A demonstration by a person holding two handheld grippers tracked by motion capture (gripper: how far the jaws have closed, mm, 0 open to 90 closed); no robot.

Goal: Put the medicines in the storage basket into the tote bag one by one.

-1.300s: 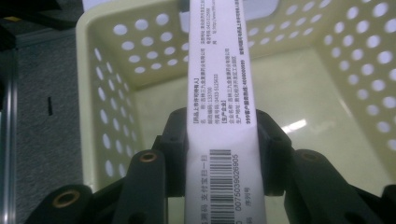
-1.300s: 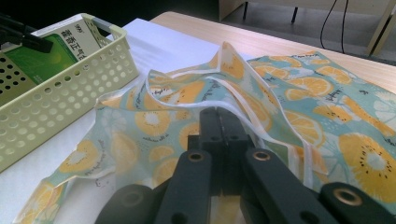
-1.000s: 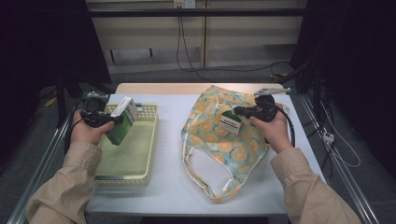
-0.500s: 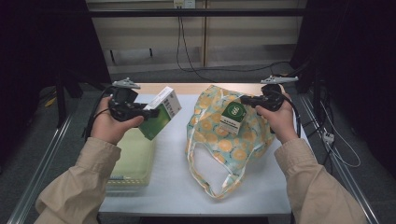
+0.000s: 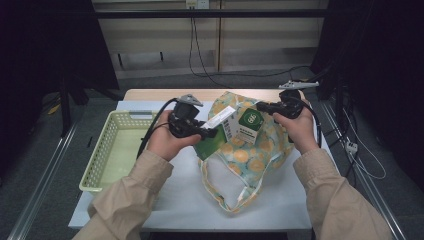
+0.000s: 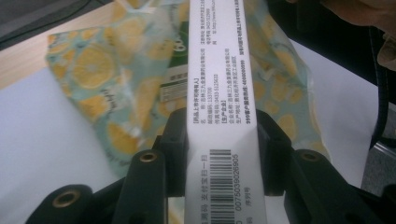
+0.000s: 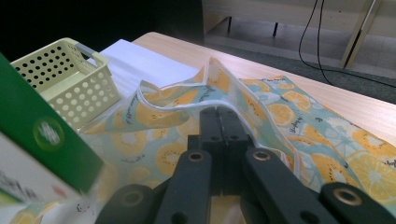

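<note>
A green-and-white box (image 5: 216,131) hangs in the air at the mouth of a lemon-print bag (image 5: 260,150), clamped between the left tongs (image 5: 207,133), whose black pads press on its two broad faces. In the left gripper view the box's white side panel (image 6: 223,93), printed with small text and a barcode, runs straight up between the jaws, with the bag's yellow fruit pattern (image 6: 107,88) spread behind it. A second box (image 5: 246,125) with a green panel and round emblem already sits inside the bag, just beside the held one.

The right tongs (image 5: 261,106) are fully closed on the bag's fabric rim, holding that edge raised off the surface; the right gripper view shows the jaws pinched together on the white-piped hem (image 7: 219,109), the cloth curling up around them, and a green corner of the held box (image 7: 42,135) blurred at the left.

The bag lies on a white sheet (image 5: 170,195) that covers the surface, its handle loops trailing toward the person. A pale yellow perforated basket (image 5: 107,150) stands on the left of the sheet, well apart from the box. Beige sleeves (image 5: 125,200) cover both forearms.
</note>
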